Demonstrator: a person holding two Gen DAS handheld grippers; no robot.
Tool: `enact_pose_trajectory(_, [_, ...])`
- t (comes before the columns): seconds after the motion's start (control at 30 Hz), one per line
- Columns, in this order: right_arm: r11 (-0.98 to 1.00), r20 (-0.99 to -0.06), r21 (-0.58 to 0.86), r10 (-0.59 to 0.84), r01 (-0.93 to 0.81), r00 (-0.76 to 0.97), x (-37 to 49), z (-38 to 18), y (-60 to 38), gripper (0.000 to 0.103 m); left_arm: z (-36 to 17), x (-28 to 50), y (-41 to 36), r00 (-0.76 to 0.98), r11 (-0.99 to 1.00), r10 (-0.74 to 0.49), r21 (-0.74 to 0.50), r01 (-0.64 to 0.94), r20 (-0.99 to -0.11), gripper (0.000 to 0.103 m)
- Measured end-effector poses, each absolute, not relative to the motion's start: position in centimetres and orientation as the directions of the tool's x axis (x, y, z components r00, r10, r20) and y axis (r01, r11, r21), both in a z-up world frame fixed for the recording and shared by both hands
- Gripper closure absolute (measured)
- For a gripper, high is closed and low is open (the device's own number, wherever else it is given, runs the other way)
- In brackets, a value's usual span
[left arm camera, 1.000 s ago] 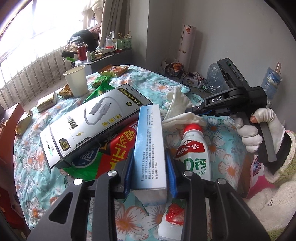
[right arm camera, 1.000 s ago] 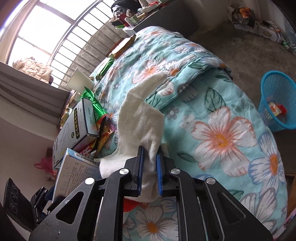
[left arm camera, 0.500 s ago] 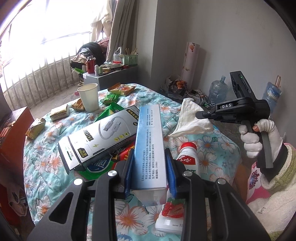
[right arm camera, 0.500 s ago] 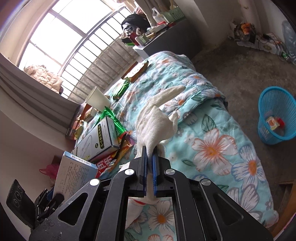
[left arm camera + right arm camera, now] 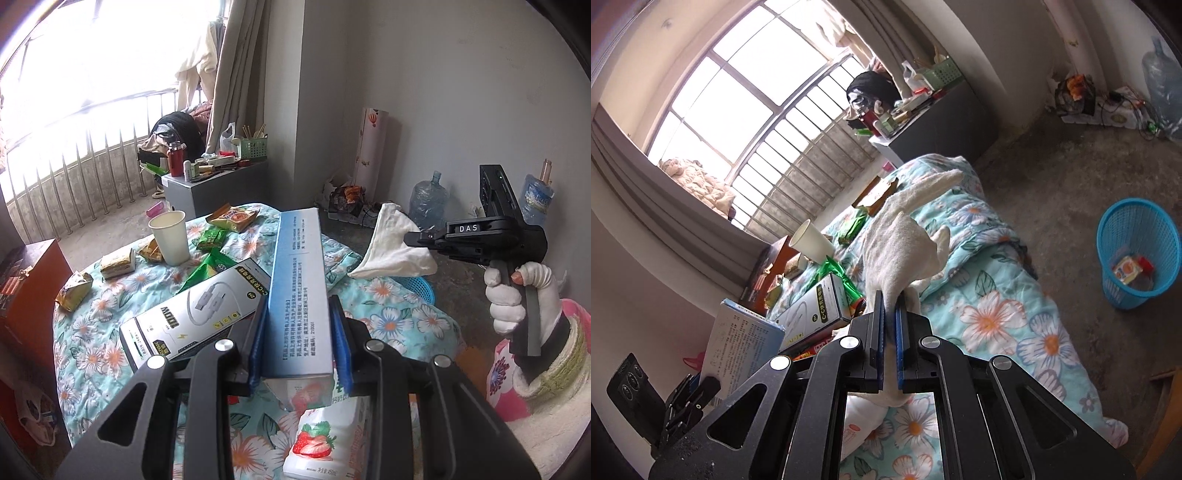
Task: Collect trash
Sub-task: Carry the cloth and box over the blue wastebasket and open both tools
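My left gripper (image 5: 298,339) is shut on a long blue-and-white carton (image 5: 298,288), held above the floral quilt (image 5: 92,354). The same carton (image 5: 738,343) shows at the lower left of the right wrist view. My right gripper (image 5: 891,314) is shut on a white cloth (image 5: 901,243) that hangs in the air over the quilt. In the left wrist view that cloth (image 5: 391,247) dangles from the right gripper (image 5: 410,240), held by a gloved hand (image 5: 517,291). A blue mesh bin (image 5: 1137,251) with some trash inside stands on the floor to the right.
On the quilt lie a black-and-white box (image 5: 199,314), a strawberry milk bottle (image 5: 325,435), a paper cup (image 5: 170,236), green wrappers (image 5: 214,236) and several snack packets (image 5: 116,260). A grey cabinet (image 5: 210,188) stands by the window. Water jugs (image 5: 428,203) stand at the wall.
Both grippers have risen with their loads. The cloth has come off the quilt and hangs free. The carton is higher above the other boxes.
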State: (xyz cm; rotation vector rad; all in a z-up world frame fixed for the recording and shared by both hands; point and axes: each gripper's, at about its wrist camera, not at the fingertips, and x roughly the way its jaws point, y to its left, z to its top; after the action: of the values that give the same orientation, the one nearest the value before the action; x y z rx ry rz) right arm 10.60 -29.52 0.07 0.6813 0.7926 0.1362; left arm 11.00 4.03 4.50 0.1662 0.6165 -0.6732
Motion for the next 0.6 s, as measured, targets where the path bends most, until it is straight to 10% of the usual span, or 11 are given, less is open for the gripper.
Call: enact_pose_trajectory(0.6, [0.644, -0.621, 0.637, 0.103, 0.423, 0.777, 5.3, -3.9, -46.4, 0.099, 4.7, 17.9, -21.2, 0.303, 0.531, -0.618, -0.102, 0.841, -0.726, 0.072])
